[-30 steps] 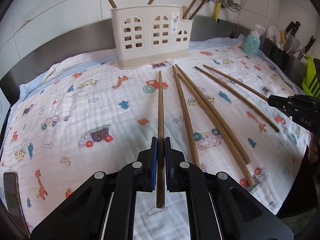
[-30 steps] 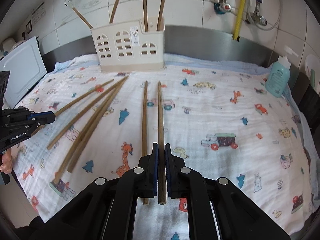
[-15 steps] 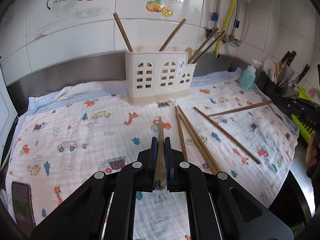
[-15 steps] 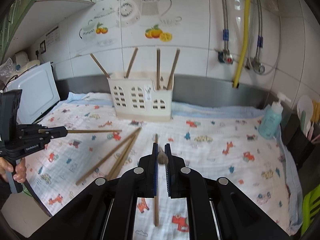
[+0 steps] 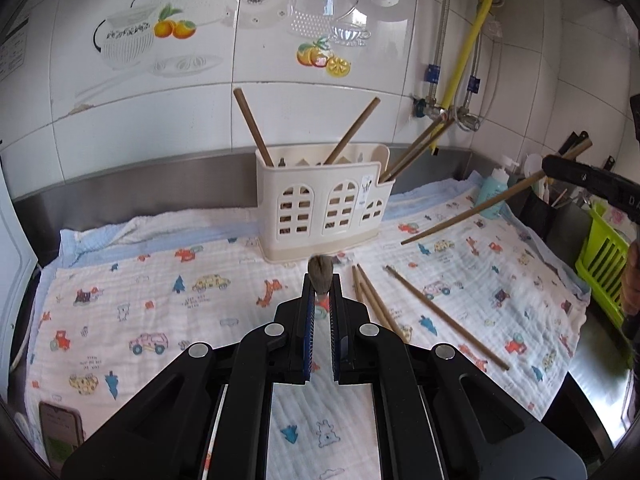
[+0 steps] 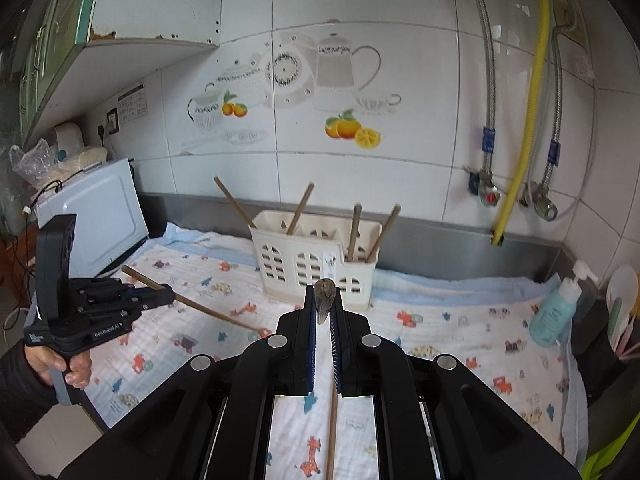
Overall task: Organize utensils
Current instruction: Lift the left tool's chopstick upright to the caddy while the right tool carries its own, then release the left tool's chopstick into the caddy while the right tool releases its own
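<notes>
Left gripper point(image 5: 320, 292) clamped on a chopstick point(image 5: 320, 274), lifted clear of the cloth point(image 5: 160, 320); holder point(image 5: 320, 208) sat straight ahead, just beyond its tip. Right gripper point(image 6: 323, 300) likewise clenched on its own chopstick point(image 6: 325, 296), holder point(image 6: 312, 264) ahead. Best approach: tip each stick near vertical over an open slot, one at a time, avoiding the leaning sticks.

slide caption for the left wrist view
Left gripper clamps a chopstick end-on, aimed toward the cream utensil holder.
</notes>
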The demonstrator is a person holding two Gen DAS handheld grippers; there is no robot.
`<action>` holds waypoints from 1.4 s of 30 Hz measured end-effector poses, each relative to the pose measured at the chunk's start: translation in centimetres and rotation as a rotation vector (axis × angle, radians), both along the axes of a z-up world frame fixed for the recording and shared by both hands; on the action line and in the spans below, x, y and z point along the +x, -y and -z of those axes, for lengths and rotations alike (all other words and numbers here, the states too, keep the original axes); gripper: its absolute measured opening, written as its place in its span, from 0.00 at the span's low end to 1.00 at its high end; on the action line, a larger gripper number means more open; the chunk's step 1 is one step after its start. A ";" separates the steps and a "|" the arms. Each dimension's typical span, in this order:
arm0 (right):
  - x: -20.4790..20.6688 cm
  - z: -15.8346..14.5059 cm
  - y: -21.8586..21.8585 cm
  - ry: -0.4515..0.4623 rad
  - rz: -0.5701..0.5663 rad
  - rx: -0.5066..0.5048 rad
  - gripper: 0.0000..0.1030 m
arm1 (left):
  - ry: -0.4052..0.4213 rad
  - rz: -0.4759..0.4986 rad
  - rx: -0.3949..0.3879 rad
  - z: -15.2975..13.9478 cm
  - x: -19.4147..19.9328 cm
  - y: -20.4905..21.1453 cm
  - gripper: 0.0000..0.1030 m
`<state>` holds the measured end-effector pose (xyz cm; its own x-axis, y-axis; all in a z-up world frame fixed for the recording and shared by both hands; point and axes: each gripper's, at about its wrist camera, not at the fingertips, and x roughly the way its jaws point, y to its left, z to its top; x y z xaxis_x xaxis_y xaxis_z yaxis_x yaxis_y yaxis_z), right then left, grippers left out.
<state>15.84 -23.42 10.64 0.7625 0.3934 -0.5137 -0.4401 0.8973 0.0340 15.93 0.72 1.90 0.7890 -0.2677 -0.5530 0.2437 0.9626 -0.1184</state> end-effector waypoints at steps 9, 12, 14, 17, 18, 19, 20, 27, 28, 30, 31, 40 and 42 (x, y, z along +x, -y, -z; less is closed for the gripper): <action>3.5 -5.4 -1.3 0.039 -0.030 -0.030 0.06 | 0.043 0.012 0.020 -3.0 1.6 -0.2 0.05; 4.8 -6.8 -1.9 0.054 -0.024 -0.055 0.06 | 0.055 0.016 0.016 -4.2 2.2 -0.5 0.05; 5.6 -7.4 -2.3 0.062 -0.021 -0.070 0.06 | 0.066 0.022 0.006 -5.1 2.6 -0.6 0.05; 7.0 -7.8 -3.0 0.056 -0.016 -0.103 0.06 | 0.097 0.028 0.005 -6.9 3.0 -0.6 0.05; 7.6 -7.8 -3.2 0.050 -0.012 -0.117 0.06 | 0.109 0.034 -0.004 -7.8 3.2 -0.7 0.05; 8.2 -7.7 -3.4 0.039 -0.010 -0.128 0.06 | 0.120 0.036 -0.006 -8.4 3.3 -0.7 0.05; 8.8 -7.5 -3.6 0.022 -0.007 -0.140 0.06 | 0.138 0.033 -0.002 -9.2 3.4 -0.7 0.05; 12.0 -5.6 -4.1 -0.052 0.004 -0.185 0.06 | 0.237 0.015 0.002 -14.1 5.0 -0.5 0.05; 12.4 -5.4 -4.1 -0.066 0.003 -0.180 0.06 | 0.249 0.006 0.005 -14.6 5.5 -0.5 0.05; 12.9 -5.1 -4.0 -0.080 0.001 -0.177 0.06 | 0.262 -0.013 0.012 -15.2 6.5 -0.4 0.05; 13.1 -4.9 -4.1 -0.087 -0.001 -0.180 0.06 | 0.258 -0.014 0.009 -15.4 7.1 -0.3 0.05; 14.5 -4.0 -4.5 -0.124 -0.010 -0.196 0.06 | 0.147 -0.031 0.027 -13.2 12.3 0.5 0.05; 14.8 -3.7 -4.5 -0.136 -0.011 -0.191 0.06 | 0.119 -0.029 0.018 -12.5 13.0 0.6 0.05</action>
